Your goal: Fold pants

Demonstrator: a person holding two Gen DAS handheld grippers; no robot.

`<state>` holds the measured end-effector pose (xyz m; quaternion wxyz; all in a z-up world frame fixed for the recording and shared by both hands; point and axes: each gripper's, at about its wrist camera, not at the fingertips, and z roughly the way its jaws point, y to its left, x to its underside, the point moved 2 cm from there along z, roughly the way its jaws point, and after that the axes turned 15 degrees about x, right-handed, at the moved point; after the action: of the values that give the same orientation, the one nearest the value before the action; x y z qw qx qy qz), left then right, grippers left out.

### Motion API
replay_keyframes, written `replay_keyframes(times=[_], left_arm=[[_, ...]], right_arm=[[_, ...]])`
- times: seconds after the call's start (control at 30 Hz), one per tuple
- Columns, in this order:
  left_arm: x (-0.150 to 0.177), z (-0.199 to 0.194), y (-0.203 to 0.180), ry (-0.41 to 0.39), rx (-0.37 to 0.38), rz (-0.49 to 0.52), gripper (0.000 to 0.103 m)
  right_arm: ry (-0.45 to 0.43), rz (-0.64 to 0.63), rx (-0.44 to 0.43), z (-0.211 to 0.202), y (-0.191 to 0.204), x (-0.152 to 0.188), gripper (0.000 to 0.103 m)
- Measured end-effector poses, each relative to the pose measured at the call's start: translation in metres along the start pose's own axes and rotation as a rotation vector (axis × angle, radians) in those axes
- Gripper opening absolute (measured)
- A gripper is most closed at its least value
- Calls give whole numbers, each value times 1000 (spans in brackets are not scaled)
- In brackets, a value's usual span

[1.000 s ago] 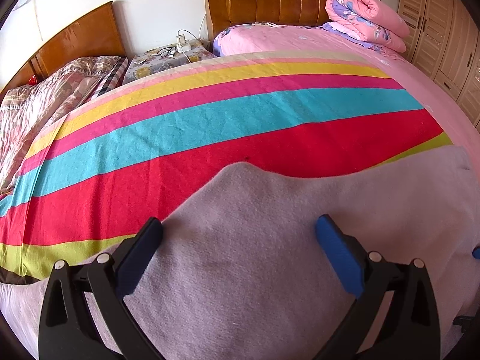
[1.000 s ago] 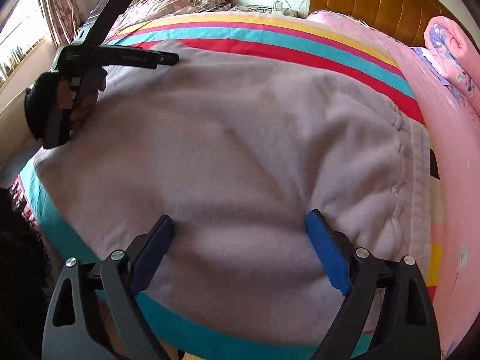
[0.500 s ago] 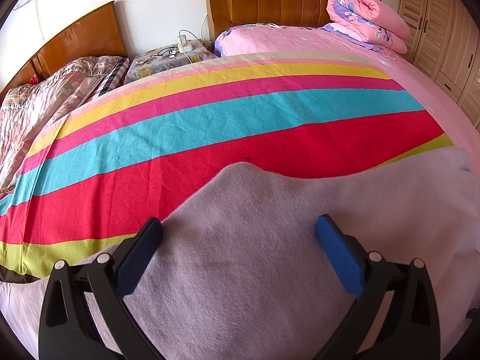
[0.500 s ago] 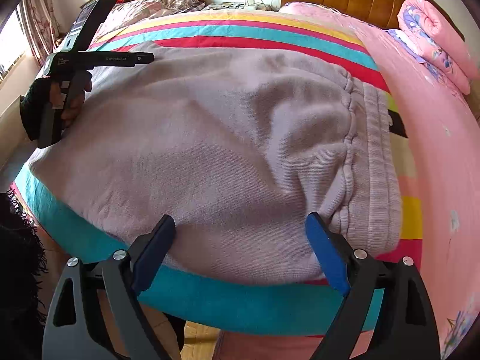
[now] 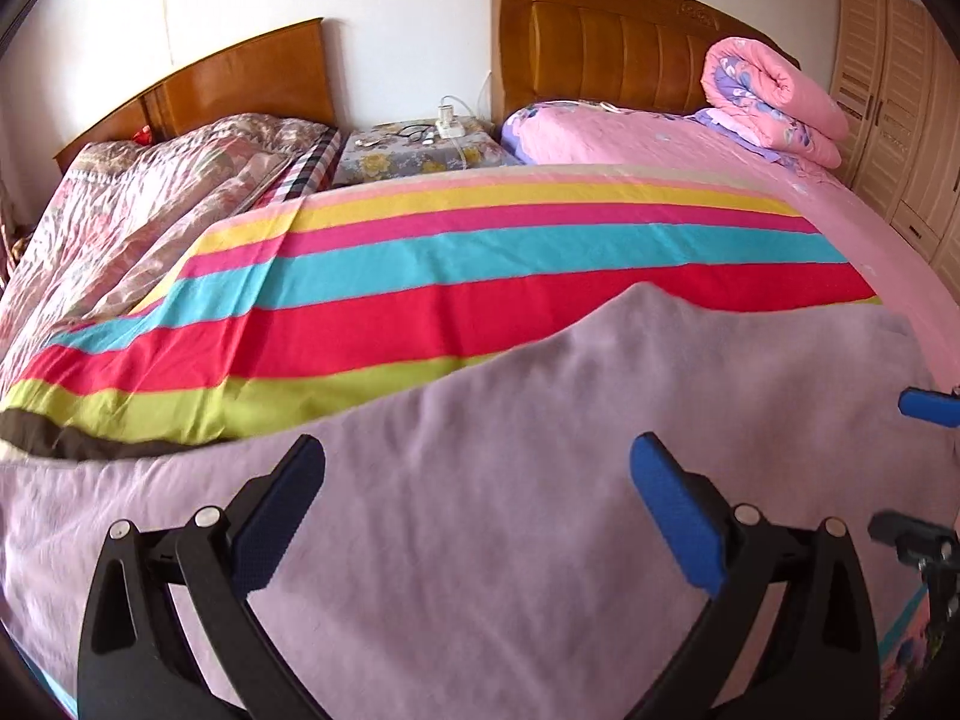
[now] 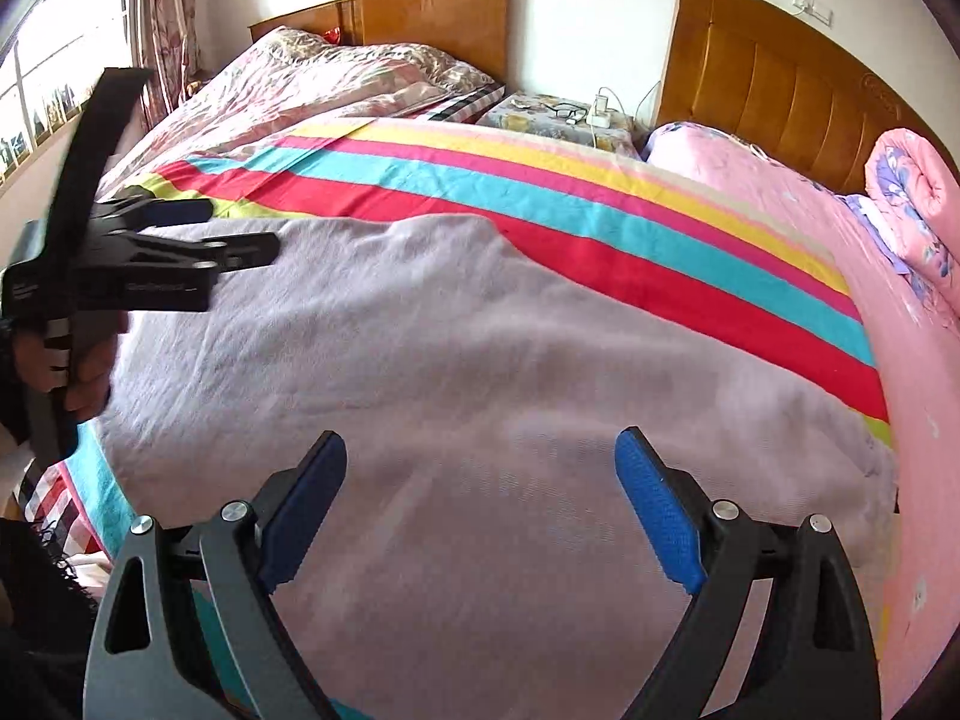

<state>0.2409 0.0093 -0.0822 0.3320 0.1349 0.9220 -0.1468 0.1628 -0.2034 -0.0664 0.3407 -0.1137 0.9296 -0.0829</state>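
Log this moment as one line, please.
left gripper: open, empty | right gripper: open, empty | pants: spread on striped sheet, unfolded

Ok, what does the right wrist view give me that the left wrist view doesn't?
Only the right wrist view shows the hand holding the left gripper from the side, plus the window. Only the left wrist view shows the wardrobe and one blue pad of the right gripper at its edge. Both show the lilac pants spread on the striped sheet, each camera's own jaws open above them, and the nightstand.
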Motion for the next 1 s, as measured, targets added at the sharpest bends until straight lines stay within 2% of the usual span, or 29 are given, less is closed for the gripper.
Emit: replay_keyframes(times=[0.13, 0.23, 0.33, 0.47, 0.53, 0.6, 0.7, 0.83, 0.93, 1.0], left_arm=[[60, -39, 46, 42, -23, -112, 102], [92, -63, 73, 47, -59, -175, 102], [107, -88, 105, -2, -95, -258, 102], [118, -101, 152, -11, -155, -360, 102], [125, -106, 157, -6, -155, -356, 102], [131, -108, 151, 13, -174, -318, 102], [139, -111, 145, 11, -187, -296, 102], [142, -113, 140, 3, -190, -274, 102], [139, -111, 141, 8, -188, -265, 102], [138, -110, 143, 10, -184, -261, 102]], right_arm=[[162, 19, 54, 38, 6, 15, 89], [175, 53, 74, 34, 5, 12, 89], [107, 40, 69, 24, 25, -16, 89], [-14, -61, -58, 16, 90, -60, 89], [-47, -126, -112, 23, 128, -76, 89], [-30, -180, -123, 38, 160, -88, 89], [14, -209, -114, 57, 185, -88, 89], [34, -161, -127, 64, 179, -80, 89], [35, -140, -70, 56, 171, -80, 89], [16, -123, -99, 45, 175, -80, 89]])
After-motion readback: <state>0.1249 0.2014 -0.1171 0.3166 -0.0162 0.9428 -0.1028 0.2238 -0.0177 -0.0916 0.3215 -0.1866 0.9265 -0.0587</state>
